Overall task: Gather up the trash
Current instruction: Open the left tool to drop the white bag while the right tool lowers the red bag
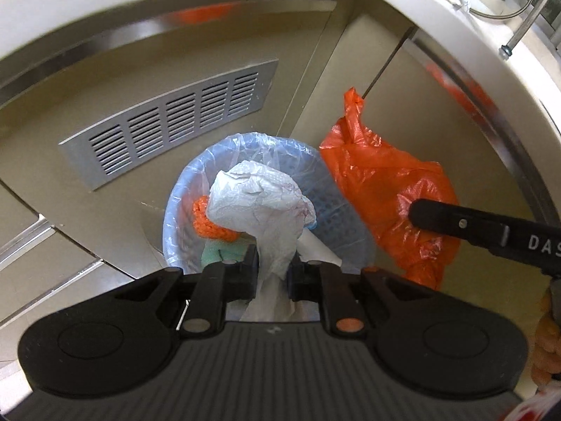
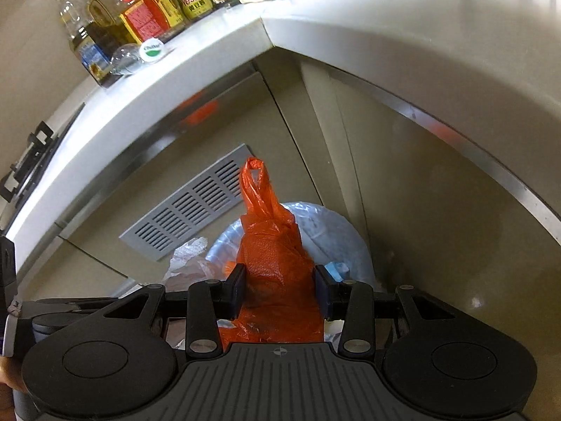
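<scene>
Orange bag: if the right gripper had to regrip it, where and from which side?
Probably the twisted handle loop at the top of the orange bag. It stands up narrow and clear above the bin, so jaws closing across it from above would catch gathered plastic rather than the loose, bulky body.

Crumpled white plastic bag (image 1: 259, 203), pinched at its neck, hangs at frame centre above the blue mesh bin (image 1: 326, 207) lined with clear film; orange plastic bag (image 2: 277, 263), wrinkled, handle loop upright, sits at centre of the right view, over that bin's rim.
</scene>
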The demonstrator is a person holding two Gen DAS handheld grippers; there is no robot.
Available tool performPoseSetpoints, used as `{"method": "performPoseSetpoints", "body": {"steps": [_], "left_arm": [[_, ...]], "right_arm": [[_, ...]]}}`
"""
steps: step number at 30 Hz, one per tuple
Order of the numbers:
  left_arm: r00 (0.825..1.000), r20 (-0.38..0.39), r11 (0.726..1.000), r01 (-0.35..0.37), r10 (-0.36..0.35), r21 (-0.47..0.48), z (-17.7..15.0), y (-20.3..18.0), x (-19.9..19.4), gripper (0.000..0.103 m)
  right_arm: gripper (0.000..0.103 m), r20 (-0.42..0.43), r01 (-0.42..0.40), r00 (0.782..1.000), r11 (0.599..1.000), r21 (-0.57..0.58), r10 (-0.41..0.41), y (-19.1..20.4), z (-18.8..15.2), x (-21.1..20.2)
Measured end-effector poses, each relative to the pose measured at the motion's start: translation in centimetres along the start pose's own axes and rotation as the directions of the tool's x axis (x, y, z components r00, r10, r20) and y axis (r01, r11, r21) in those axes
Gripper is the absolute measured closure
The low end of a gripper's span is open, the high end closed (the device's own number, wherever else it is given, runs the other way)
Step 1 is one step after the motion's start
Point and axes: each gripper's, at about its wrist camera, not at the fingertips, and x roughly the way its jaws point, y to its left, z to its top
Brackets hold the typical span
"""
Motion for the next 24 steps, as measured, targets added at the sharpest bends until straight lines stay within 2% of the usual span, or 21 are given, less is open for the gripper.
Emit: {"method": "performPoseSetpoints", "body": {"steps": [6,9,11,13,24], "left_arm": [[1.0,-0.016,1.0,-0.014,0.014,0.003,0.2,-0.2,2.6,0.086],[1.0,-0.003,1.0,-0.016,0.016,0.009,0.1,-0.2,3.1,0.077],[1.0,-0.001,1.0,-0.021,0.021,0.02,0.1,-0.4,3.5,0.063],[1.0,0.011,0.999,-0.029,0.029,0.027,0.1,-0.4,3.6,0.057],[0.998,0.019,0.998,-0.062,0.062,0.008,0.0,-0.3,2.6,0.059]], "right_arm": [[0.062,-0.013,0.0,1.0,1.0,0.006,0.0,-0.4,0.0,1.0],[0.062,-0.014,0.002,1.0,1.0,0.009,-0.002,-0.5,-0.1,1.3],[0.062,-0.016,0.003,1.0,1.0,0.013,-0.002,-0.6,-0.1,1.5],[0.062,-0.017,0.002,1.0,1.0,0.015,-0.002,-0.8,-0.1,1.7],[0.062,-0.04,-0.009,0.999,1.0,0.027,0.01,-0.9,-0.2,3.3]]}}
